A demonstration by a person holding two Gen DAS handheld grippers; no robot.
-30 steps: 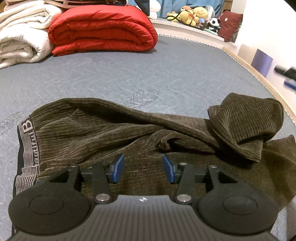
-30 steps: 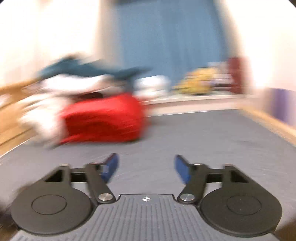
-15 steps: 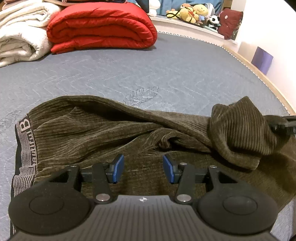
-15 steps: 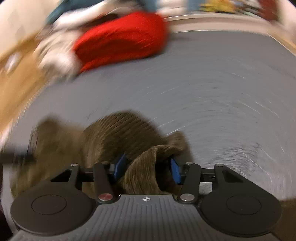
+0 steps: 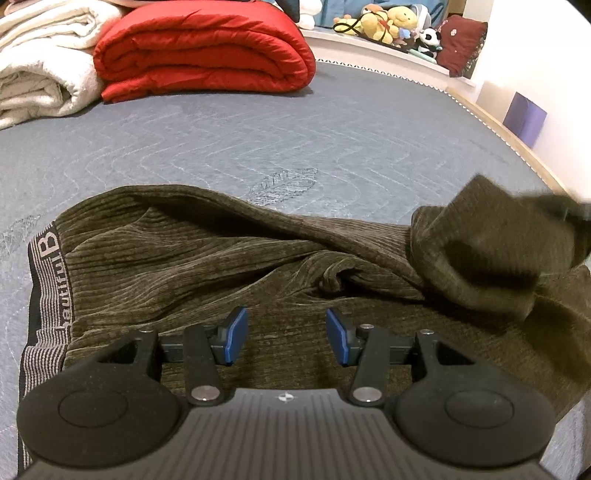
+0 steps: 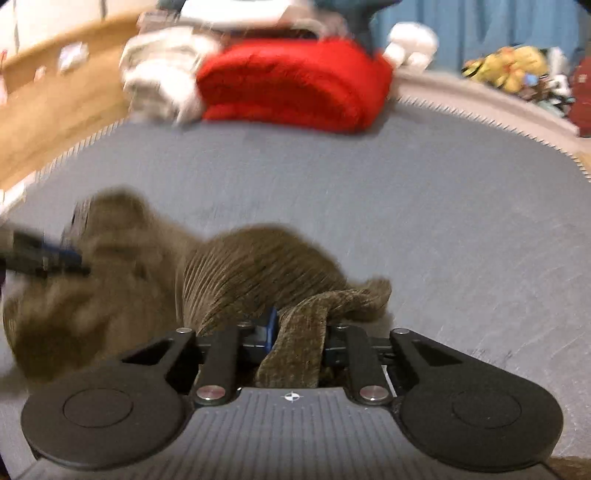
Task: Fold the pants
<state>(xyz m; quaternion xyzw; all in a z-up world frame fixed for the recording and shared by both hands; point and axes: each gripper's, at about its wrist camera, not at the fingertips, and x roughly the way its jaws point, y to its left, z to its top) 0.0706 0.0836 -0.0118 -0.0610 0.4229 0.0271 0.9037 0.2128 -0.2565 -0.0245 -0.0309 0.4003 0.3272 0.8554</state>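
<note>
Dark olive ribbed pants (image 5: 221, 258) lie crumpled on the grey mattress (image 5: 295, 140), with the striped waistband (image 5: 46, 288) at the left. My left gripper (image 5: 283, 339) is open and empty, just above the pants' near middle. My right gripper (image 6: 297, 332) is shut on a bunched leg end of the pants (image 6: 299, 339). That lifted leg end (image 5: 491, 243) shows blurred at the right of the left wrist view, with the right gripper's dark tip (image 5: 574, 212) behind it. The left gripper also shows blurred in the right wrist view (image 6: 48, 258).
A folded red duvet (image 5: 203, 48) and white blankets (image 5: 40, 62) lie at the mattress's far end. Plush toys (image 5: 391, 22) and a dark red cushion (image 5: 461, 40) sit on a ledge beyond. The wooden bed edge (image 5: 517, 140) runs along the right.
My right gripper came down onto the pants' leg end, shut on it and is lifting it. The left gripper has stayed open over the pants.
</note>
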